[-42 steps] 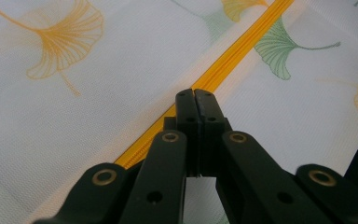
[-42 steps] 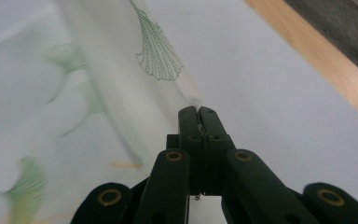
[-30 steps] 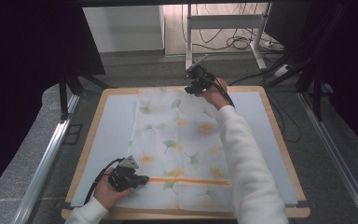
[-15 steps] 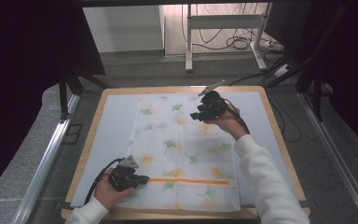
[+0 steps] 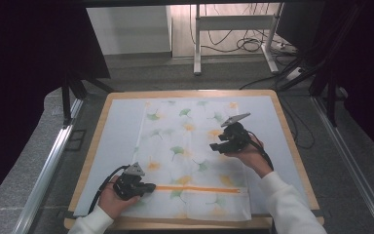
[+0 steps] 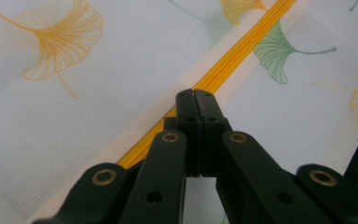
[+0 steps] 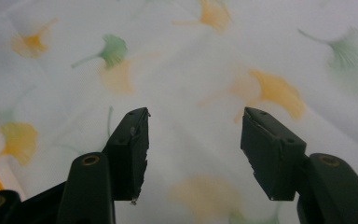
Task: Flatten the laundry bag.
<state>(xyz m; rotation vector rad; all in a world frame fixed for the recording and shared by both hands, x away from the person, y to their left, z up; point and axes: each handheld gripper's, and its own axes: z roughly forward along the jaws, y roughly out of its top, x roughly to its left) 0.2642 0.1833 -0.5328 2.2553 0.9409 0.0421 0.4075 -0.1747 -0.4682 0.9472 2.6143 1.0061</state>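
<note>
A: So, biggest change first: the right gripper (image 5: pixel 217 146) has come back from the far edge of the table (image 5: pixel 292 141) and now hangs over the middle of the cloth (image 5: pixel 190 151), toward its right side

B: And its jaws?

A: They have just been opening; the right gripper view shows them well apart with nothing between them, only leaf print below. I'd say it let go of the far hem and is heading for a new hold

B: The left gripper (image 5: pixel 146 186)?

A: Unmoved. Its fingers (image 6: pixel 194 112) are pressed together at the left end of the orange zip (image 5: pixel 199 189), clamped on it, I think

B: And the cloth itself?

A: Spread flat on the table, zip near the person's side; probably the zip comes next
</note>
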